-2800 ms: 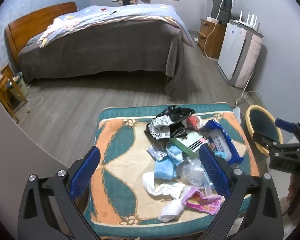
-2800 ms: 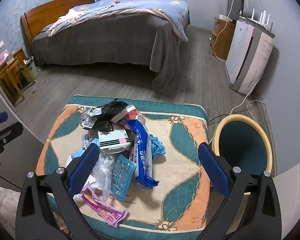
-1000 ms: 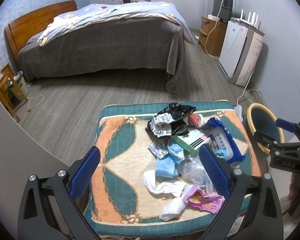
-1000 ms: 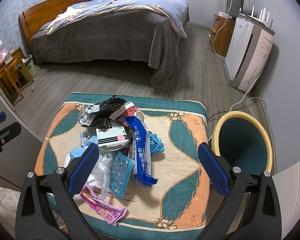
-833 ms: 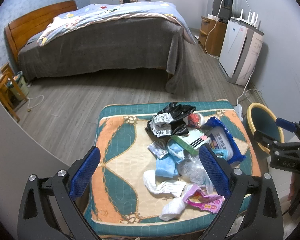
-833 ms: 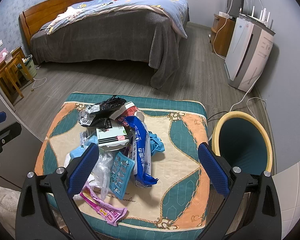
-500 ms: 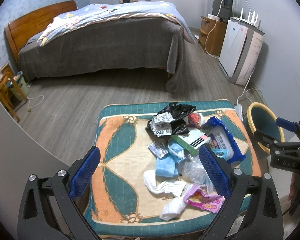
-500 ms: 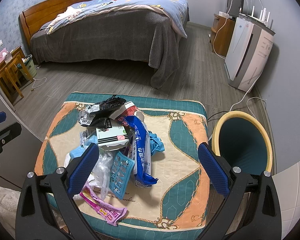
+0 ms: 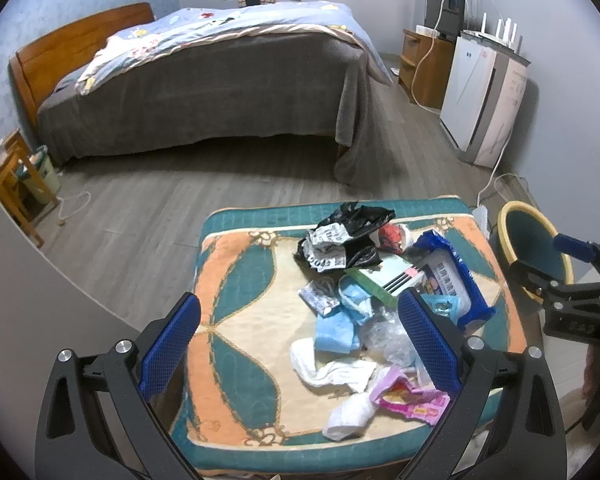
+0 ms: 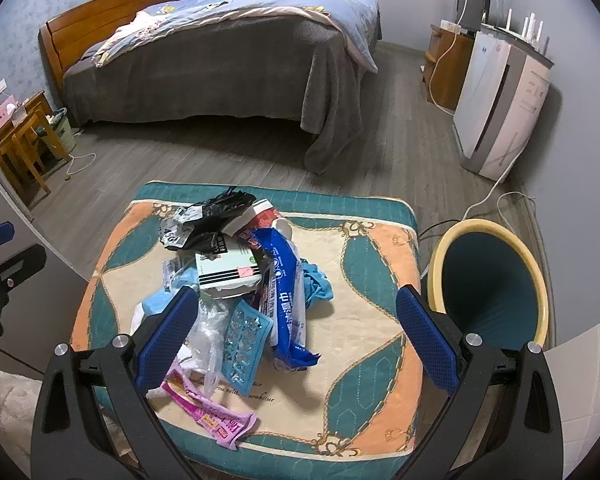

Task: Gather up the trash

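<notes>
A heap of trash lies on a patterned cushion (image 9: 236,332) (image 10: 372,304): a black plastic bag (image 9: 348,228) (image 10: 212,216), a blue wipes packet (image 9: 448,280) (image 10: 284,292), a white and green box (image 10: 228,270), a pink wrapper (image 9: 410,398) (image 10: 216,420), white tissue (image 9: 332,372) and clear plastic (image 10: 208,328). A yellow-rimmed teal bin (image 10: 488,292) (image 9: 536,236) stands right of the cushion. My left gripper (image 9: 300,344) is open and empty, above the cushion's near edge. My right gripper (image 10: 296,332) is open and empty over the near part of the heap.
A bed (image 9: 204,84) with a grey cover stands across the wooden floor. A white appliance (image 10: 500,108) and a wooden cabinet (image 10: 444,68) stand along the right wall, with cables on the floor. A small wooden table (image 10: 24,140) is at the left.
Both grippers have drawn back and risen slightly since 2.8 s ago, so the cushion sits a little farther away. In the last second nothing visibly moved.
</notes>
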### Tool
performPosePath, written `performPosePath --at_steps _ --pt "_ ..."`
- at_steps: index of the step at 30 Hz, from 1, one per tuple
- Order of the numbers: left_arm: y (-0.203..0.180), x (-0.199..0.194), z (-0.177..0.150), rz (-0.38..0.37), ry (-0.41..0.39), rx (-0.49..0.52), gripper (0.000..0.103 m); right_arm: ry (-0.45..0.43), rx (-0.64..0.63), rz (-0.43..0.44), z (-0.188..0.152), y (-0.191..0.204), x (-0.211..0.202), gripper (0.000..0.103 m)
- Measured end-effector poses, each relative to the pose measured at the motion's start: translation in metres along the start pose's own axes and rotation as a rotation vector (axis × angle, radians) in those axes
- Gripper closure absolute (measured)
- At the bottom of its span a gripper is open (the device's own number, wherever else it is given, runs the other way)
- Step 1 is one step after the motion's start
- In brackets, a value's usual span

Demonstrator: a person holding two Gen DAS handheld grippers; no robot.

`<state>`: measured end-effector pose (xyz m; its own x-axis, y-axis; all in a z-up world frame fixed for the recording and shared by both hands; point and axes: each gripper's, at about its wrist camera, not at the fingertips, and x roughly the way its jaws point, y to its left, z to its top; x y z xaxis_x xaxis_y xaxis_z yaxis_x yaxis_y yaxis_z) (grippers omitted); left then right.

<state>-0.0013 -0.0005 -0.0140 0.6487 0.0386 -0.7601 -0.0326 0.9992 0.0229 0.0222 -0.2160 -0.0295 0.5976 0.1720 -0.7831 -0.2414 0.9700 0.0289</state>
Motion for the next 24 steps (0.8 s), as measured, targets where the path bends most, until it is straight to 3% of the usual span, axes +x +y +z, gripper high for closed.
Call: performPosePath --at_steps 12,16,24 --pt "0.005 0.011 0.007 -0.010 0.005 0.001 0.005 0.077 0.035 0.009 0.002 -0.006 0.009 0.006" --pt "0.008 0.031 0.021 -0.015 0.005 0.001 0.005 0.102 0.015 0.005 0.011 -0.010 0.023 0.006" --pt "-0.007 0.095 0.047 -0.059 0.056 0.092 0.005 0.161 0.012 0.024 0.029 -0.014 0.064 0.006"
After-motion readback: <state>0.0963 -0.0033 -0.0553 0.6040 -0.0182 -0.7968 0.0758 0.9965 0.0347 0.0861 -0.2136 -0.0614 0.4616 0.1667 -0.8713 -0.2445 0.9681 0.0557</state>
